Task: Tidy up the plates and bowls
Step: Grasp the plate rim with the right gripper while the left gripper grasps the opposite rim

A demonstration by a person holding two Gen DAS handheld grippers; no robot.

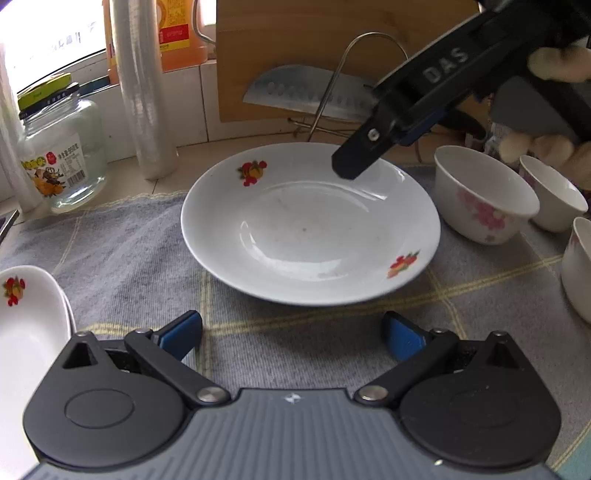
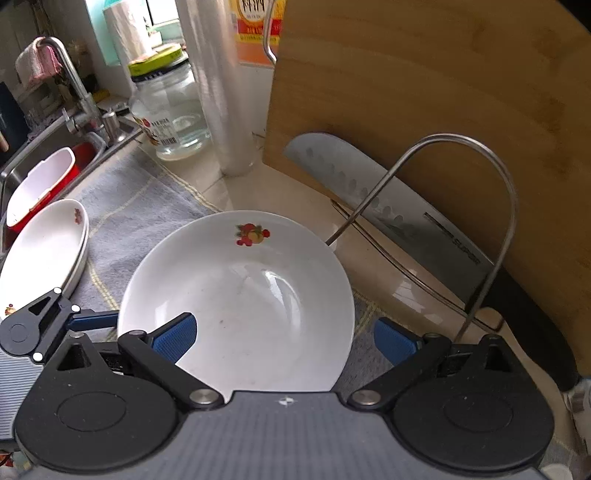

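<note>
Grey cloth (image 1: 122, 240) — both tongs (image 1: 291, 334) (image 2: 284, 339) agape, empty.

Plate stack (image 1: 26, 332) cut off left

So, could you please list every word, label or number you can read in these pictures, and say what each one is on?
"DAS": raised letters on the right gripper body, seen from the left wrist view.
Glass jar label: print and barcode, too small to read.
Orange bottle label: blurred, unreadable.
Knife blade: lettering blurred; I cannot read it with confidence.
</note>
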